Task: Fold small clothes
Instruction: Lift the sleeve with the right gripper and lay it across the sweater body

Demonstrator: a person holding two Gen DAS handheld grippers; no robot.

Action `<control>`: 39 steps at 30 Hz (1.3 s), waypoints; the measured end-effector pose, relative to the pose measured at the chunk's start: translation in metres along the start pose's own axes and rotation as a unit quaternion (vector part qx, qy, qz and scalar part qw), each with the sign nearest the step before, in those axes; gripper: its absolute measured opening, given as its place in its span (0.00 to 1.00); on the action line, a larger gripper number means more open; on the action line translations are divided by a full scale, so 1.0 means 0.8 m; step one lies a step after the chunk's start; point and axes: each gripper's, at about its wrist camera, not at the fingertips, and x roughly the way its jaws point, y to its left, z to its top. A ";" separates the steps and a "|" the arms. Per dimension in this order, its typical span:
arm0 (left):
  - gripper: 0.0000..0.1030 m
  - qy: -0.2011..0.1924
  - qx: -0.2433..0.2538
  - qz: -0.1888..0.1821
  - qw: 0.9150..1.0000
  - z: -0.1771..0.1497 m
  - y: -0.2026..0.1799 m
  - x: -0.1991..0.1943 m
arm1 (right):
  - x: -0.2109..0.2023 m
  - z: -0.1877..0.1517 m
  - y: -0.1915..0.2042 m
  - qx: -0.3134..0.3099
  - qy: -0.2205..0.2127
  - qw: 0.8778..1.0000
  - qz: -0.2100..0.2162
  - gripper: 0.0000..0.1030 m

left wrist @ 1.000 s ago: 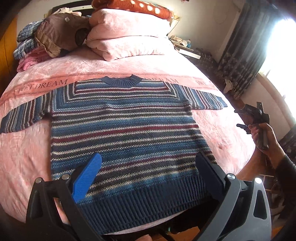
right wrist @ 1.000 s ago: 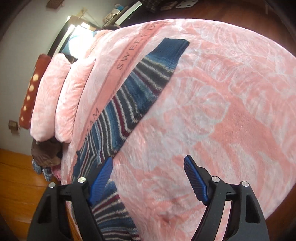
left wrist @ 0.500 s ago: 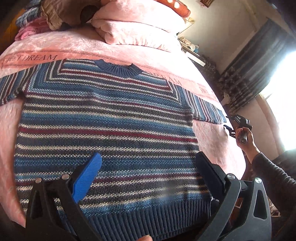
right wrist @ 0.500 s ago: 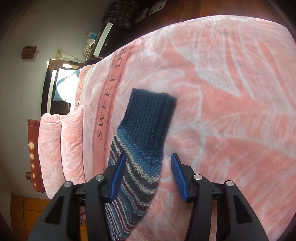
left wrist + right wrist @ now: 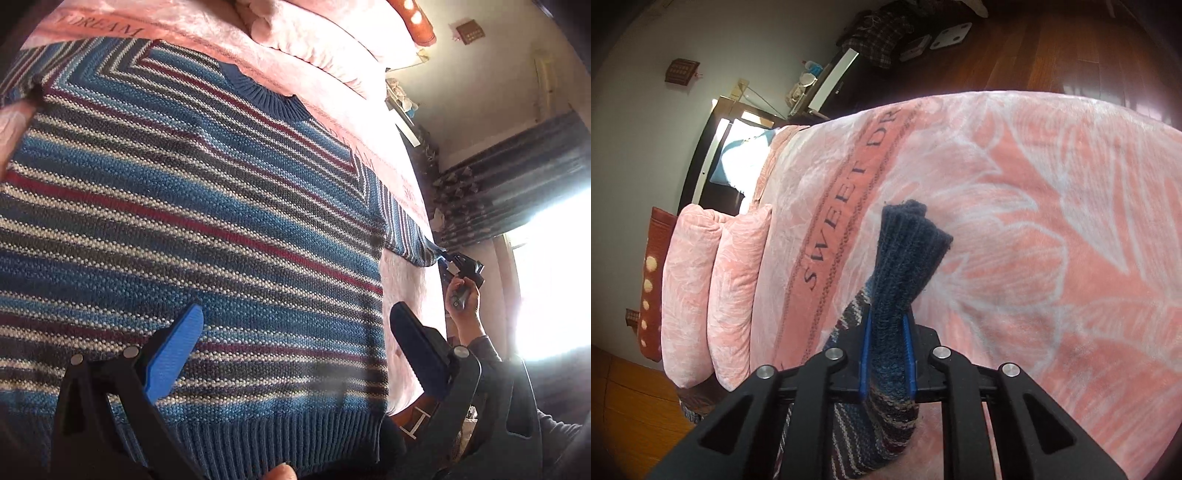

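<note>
Striped sweater (image 5: 192, 206) spread flat, front up, across the pink blanket (image 5: 1052, 221), collar toward the pillows (image 5: 713, 295), ribbed hem nearest the left wrist camera. Fills most of that view, blue with white, grey and red bands.

Left gripper (image 5: 295, 343) hovering over the lower right part of the body, fingers spread wide, nothing between them. Blue pad (image 5: 173, 350) on one side over the knit, dark one (image 5: 417, 347) on the other over the sweater's side edge and the blanket.

Right gripper (image 5: 888, 354) pinched tight on the sleeve (image 5: 905, 266), just behind the navy ribbed cuff. Cuff sticks out past the fingertips, bunched and a bit twisted, raised off the blanket by the look of it. Striped part of the sleeve trails back under the tool.

Same thing from the left side: right gripper way out at the far end of the sleeve, at the bed's edge, hand (image 5: 463, 299) wrapped round the handle, dark curtain (image 5: 517, 177) and a blown-out window behind.

"SWEET DR..." lettering on the blanket band running beside the sleeve. Wood floor (image 5: 1034, 48) beyond the bed.
</note>
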 end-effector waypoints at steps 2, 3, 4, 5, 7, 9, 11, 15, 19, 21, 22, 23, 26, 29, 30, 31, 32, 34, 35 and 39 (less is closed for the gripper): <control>0.97 -0.007 0.000 0.005 1.000 0.001 0.001 -0.012 | -0.015 -0.007 0.038 -0.028 -0.007 1.000 0.005 0.14; 0.97 -0.010 -0.001 0.005 1.000 0.002 0.001 -0.018 | -0.024 -0.012 0.060 -0.046 -0.011 0.999 0.008 0.14; 0.97 -0.014 0.000 0.007 1.000 0.003 0.002 -0.025 | -0.032 -0.020 0.084 -0.067 -0.015 0.998 0.010 0.14; 0.97 -0.018 0.003 0.009 1.000 0.006 0.002 -0.032 | -0.039 -0.028 0.109 -0.088 -0.020 0.996 0.009 0.14; 0.97 -0.025 0.009 0.011 1.000 0.012 0.005 -0.045 | -0.052 -0.051 0.157 -0.127 -0.026 0.991 0.019 0.14; 0.97 -0.032 0.011 0.010 0.999 0.015 0.005 -0.060 | -0.063 -0.079 0.202 -0.165 -0.030 0.986 0.022 0.13; 0.97 -0.040 0.016 0.011 0.999 0.019 0.005 -0.074 | -0.071 -0.113 0.247 -0.205 -0.034 0.978 0.022 0.13; 0.97 -0.053 0.022 0.008 0.998 0.024 0.011 -0.100 | -0.072 -0.185 0.324 -0.276 -0.033 0.960 0.028 0.14; 0.97 -0.069 0.026 0.005 0.997 0.029 0.017 -0.122 | -0.051 -0.260 0.379 -0.337 -0.016 0.941 0.026 0.13; 0.97 -0.073 0.026 0.006 0.997 0.034 0.022 -0.128 | -0.035 -0.295 0.398 -0.359 -0.006 0.933 0.025 0.13; 0.97 -0.077 0.027 0.008 0.997 0.036 0.024 -0.131 | -0.026 -0.314 0.404 -0.369 0.000 0.929 0.022 0.13; 0.97 -0.081 0.030 0.011 0.996 0.038 0.024 -0.132 | -0.017 -0.331 0.409 -0.379 0.005 0.925 0.020 0.13; 0.97 -0.087 0.040 0.017 0.995 0.045 0.026 -0.134 | 0.015 -0.380 0.419 -0.407 0.024 0.913 0.005 0.13; 0.97 -0.086 0.040 0.013 0.995 0.055 0.032 -0.128 | 0.048 -0.424 0.417 -0.433 0.042 0.900 -0.012 0.13; 0.97 -0.084 0.040 0.012 0.996 0.059 0.033 -0.125 | 0.059 -0.438 0.416 -0.442 0.049 0.895 -0.019 0.13; 0.97 -0.082 0.040 0.010 0.996 0.062 0.034 -0.121 | 0.071 -0.453 0.413 -0.453 0.053 0.890 -0.028 0.13; 0.97 -0.080 0.041 0.008 0.996 0.066 0.034 -0.116 | 0.082 -0.467 0.410 -0.463 0.059 0.884 -0.037 0.13; 0.97 -0.075 0.043 0.002 0.996 0.075 0.035 -0.106 | 0.106 -0.496 0.403 -0.483 0.071 0.871 -0.052 0.13; 0.97 -0.070 0.043 -0.004 0.997 0.080 0.035 -0.099 | 0.117 -0.510 0.398 -0.492 0.076 0.865 -0.060 0.13; 0.97 -0.044 0.030 -0.035 0.998 0.101 0.040 -0.065 | 0.160 -0.560 0.380 -0.529 0.099 0.838 -0.090 0.14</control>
